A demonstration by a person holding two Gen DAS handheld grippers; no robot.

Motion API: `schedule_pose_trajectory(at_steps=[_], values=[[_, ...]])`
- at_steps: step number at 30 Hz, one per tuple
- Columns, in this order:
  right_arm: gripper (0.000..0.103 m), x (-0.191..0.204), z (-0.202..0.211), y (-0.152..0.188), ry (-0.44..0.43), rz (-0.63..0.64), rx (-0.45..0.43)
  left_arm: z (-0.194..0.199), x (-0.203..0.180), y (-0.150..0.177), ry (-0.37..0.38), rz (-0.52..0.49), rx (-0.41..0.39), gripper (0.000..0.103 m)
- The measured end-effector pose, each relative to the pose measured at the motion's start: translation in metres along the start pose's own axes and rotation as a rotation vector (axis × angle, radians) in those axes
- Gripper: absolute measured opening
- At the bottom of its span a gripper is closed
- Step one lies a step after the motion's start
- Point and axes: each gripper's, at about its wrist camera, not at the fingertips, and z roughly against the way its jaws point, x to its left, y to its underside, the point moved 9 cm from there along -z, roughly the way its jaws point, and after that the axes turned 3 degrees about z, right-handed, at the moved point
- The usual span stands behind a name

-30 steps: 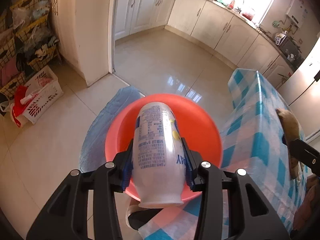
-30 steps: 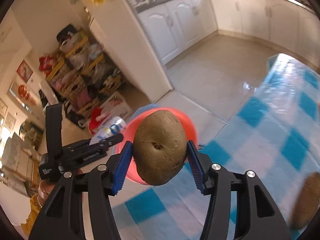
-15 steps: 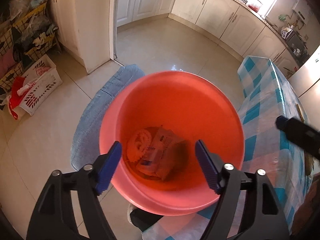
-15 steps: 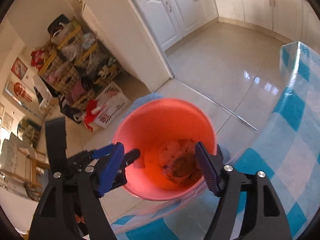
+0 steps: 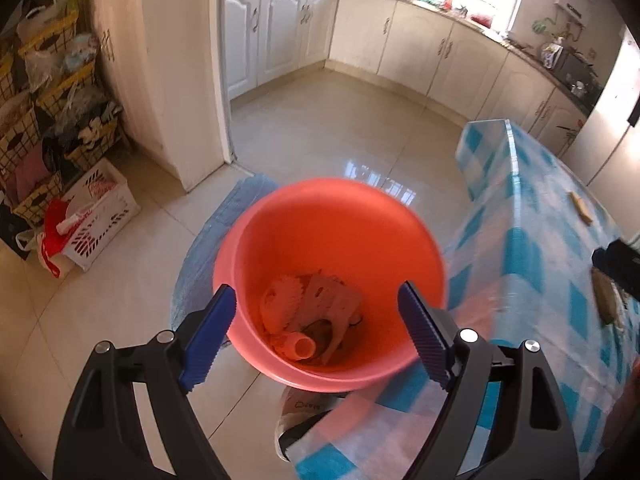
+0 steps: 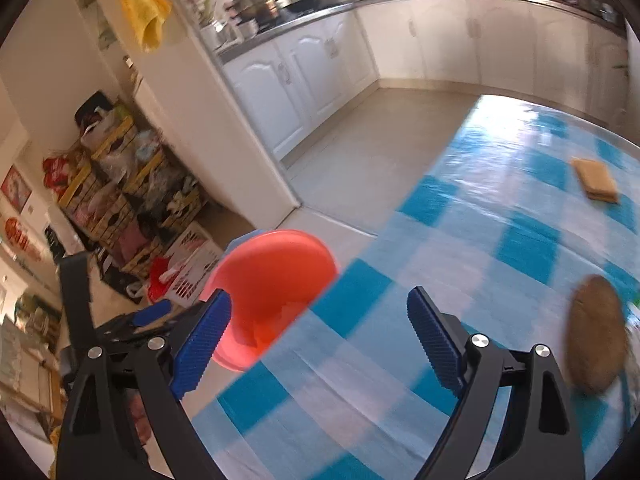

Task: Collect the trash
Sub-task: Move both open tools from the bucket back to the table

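Note:
A red bucket (image 5: pixel 340 220) stands on the floor beside the blue-checked table (image 5: pixel 532 248). In it lie crumpled wrappers (image 5: pixel 320 300) and a white bottle (image 5: pixel 298 346) on its side. My left gripper (image 5: pixel 316 304) hangs over the bucket, its jaws opening with nothing between the pads. My right gripper (image 6: pixel 320 300) is over the table edge next to the bucket (image 6: pixel 272 276), jaws also opening and empty. A brown potato (image 6: pixel 596 344) lies on the table to its right. The left gripper's blue pad (image 6: pixel 152 314) shows at lower left.
A flat tan piece (image 6: pixel 596 180) lies farther along the table. On the floor are a blue mat (image 5: pixel 216 248) under the bucket and a white basket (image 5: pixel 100 216). Stacked wire baskets (image 5: pixel 52 92) line the left wall. White cabinets (image 5: pixel 360 36) stand behind.
The left gripper let go of the white bottle, which now lies in the bucket. The right gripper dropped its potato into the bucket and swung right over the table. Both jaws spread wider.

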Motion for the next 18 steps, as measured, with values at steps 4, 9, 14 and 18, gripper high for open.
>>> schedule_pose_trajectory(at_steps=[4,9,14,18], values=[[0.089,-0.029,0.028,0.008,0.039,-0.058,-0.039,0.021,-0.024,-0.002,0.028,-0.041,-0.033,0.085],[0.089,-0.068,0.07,0.023,0.086,-0.15,-0.11,0.044,-0.062,-0.001,0.074,-0.099,-0.056,0.089],[0.089,-0.105,0.112,0.04,0.145,-0.208,-0.175,0.057,-0.105,0.006,0.119,-0.166,-0.046,0.09],[0.089,-0.146,0.149,0.062,0.211,-0.277,-0.218,0.059,-0.144,0.013,0.159,-0.216,-0.021,0.091]])
